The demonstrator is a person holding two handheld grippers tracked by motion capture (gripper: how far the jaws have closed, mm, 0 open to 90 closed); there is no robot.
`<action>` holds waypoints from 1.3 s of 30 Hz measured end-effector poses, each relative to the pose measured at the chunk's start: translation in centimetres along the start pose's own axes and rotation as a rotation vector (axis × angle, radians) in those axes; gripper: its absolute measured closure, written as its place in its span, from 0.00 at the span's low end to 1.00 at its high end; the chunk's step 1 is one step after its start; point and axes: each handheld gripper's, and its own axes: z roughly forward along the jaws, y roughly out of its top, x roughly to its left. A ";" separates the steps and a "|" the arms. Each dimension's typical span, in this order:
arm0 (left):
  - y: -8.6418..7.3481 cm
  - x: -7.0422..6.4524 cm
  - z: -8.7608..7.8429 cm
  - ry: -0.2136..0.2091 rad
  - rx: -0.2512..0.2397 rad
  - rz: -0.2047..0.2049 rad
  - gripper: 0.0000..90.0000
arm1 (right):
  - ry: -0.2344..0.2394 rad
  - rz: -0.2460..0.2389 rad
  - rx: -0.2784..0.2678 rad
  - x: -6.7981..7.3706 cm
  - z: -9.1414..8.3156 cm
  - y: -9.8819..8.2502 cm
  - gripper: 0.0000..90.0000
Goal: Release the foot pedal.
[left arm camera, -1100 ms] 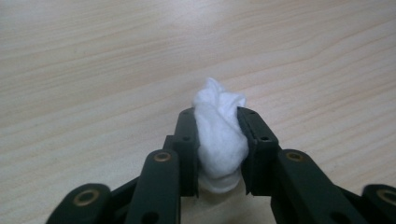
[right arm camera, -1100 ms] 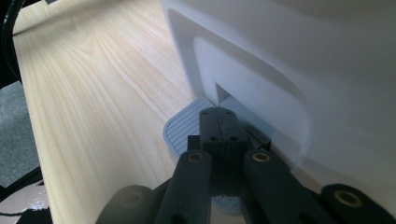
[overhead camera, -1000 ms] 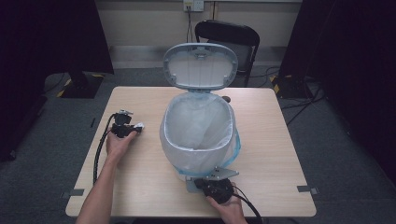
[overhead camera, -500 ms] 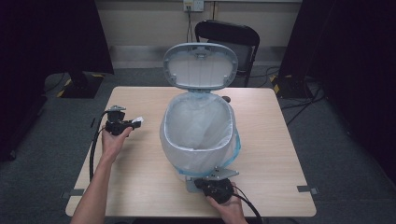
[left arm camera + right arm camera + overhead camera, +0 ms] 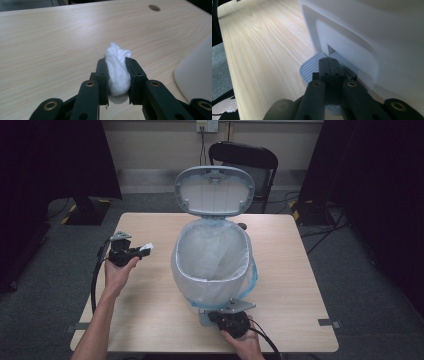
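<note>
A white pedal bin [image 5: 212, 265] with a plastic liner stands mid-table, its grey lid [image 5: 214, 191] raised. My left gripper [image 5: 142, 250] hovers above the table left of the bin, shut on a white wad of tissue [image 5: 117, 70] [image 5: 147, 247] that bulges past the jaw tips. My right gripper [image 5: 329, 62] is shut with nothing between its jaws and presses down on the bin's grey ribbed pedal [image 5: 310, 68] at the base. In the high view the right gripper [image 5: 231, 317] sits at the bin's near side by the table's front edge.
A black chair [image 5: 243, 160] stands behind the wooden table [image 5: 150, 315]. A small dark round spot [image 5: 154, 7] lies on the table beyond the tissue. The left gripper's cable [image 5: 95, 277] loops off the left table edge.
My left gripper has lifted with the tissue and drifted slightly left. The right gripper and the raised lid have not moved.
</note>
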 end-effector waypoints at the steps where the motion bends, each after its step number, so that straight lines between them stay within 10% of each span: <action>1: -0.1 -0.3 -0.2 0.001 -0.014 0.000 0.83 | 0.000 0.000 0.000 0.0 0.0 0.0 1.00; 39: 0.6 -6.2 -8.4 -0.174 -0.246 0.055 0.82 | 0.000 -0.001 0.000 0.0 0.0 0.0 1.00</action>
